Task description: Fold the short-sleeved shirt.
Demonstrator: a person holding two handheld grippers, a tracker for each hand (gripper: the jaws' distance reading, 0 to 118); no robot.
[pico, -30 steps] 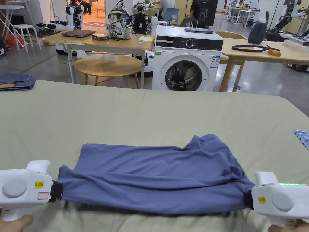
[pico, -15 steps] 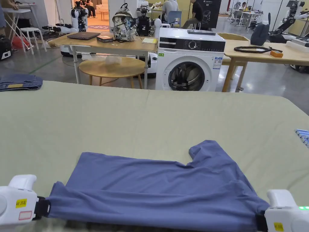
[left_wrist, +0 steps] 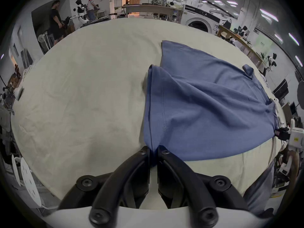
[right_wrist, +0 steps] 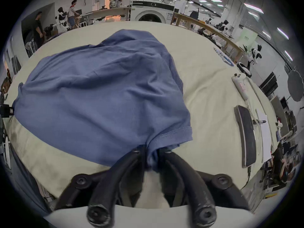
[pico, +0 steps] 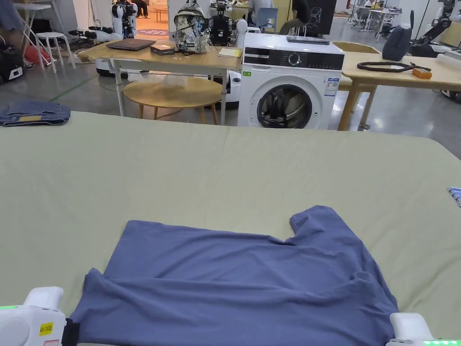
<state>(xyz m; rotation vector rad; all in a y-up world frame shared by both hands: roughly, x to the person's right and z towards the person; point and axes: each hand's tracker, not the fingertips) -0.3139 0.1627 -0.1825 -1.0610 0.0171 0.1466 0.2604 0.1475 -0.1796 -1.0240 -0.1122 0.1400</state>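
Your left gripper [left_wrist: 153, 156] has its jaws pinched tight on the hem corner of the blue shirt [pico: 243, 279], and your right gripper [right_wrist: 152, 157] is clamped the same way on a bunched corner at the sleeve end, just beside the ribbed cuff [right_wrist: 174, 137]. Both holds sit at the near edge, one at each end, with the cloth stretched between them and sagging slightly in the middle.

Judge this fabric as light, thin knit: it drapes, creases readily and has no stiffness of its own, so it will follow whatever your two corners do. Keep it gently taut between the grippers; slack will likely let the middle wrinkle or drag on the bed sheet [pico: 225, 171]. Nothing here looks fragile or slippery, though a small pinch of thin cloth could pull free if you tug hard.

Past your grip, the shirt lies doubled on the pale green sheet, its far sleeve [pico: 315, 223] poking out toward the far side. For a later fold, the corners and hem edges look like the sound places to grip.
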